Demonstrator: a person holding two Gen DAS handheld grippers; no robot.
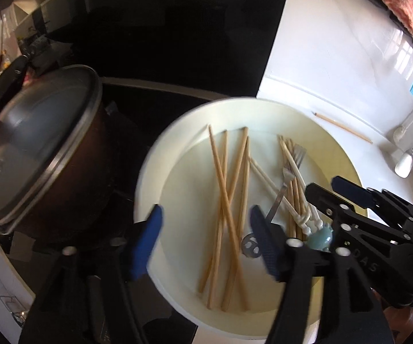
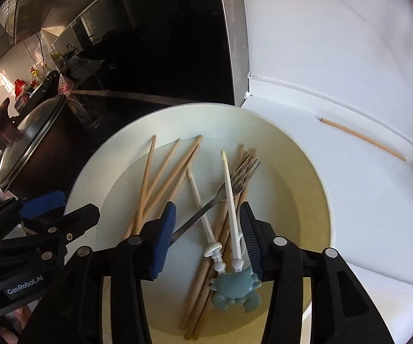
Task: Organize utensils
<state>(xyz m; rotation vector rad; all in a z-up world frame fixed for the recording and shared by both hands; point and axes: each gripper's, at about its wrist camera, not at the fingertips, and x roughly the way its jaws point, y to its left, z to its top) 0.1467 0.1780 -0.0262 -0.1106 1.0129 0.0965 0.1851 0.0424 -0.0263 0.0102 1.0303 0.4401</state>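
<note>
Right wrist view: bowl holds one fork; both tools released, one chopstick outside

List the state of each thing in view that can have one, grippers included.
Bowl: upright, holding utensils.
Wooden chopsticks: loose in the bowl, crossed.
Stray chopstick: flat on the counter, outside the bowl.
Fork: lying in the bowl.
Training chopsticks: in the bowl, between the right jaws, not pressed.
Pot: lid on.
Left gripper: open, empty, over the bowl.
Right gripper: open.
</note>
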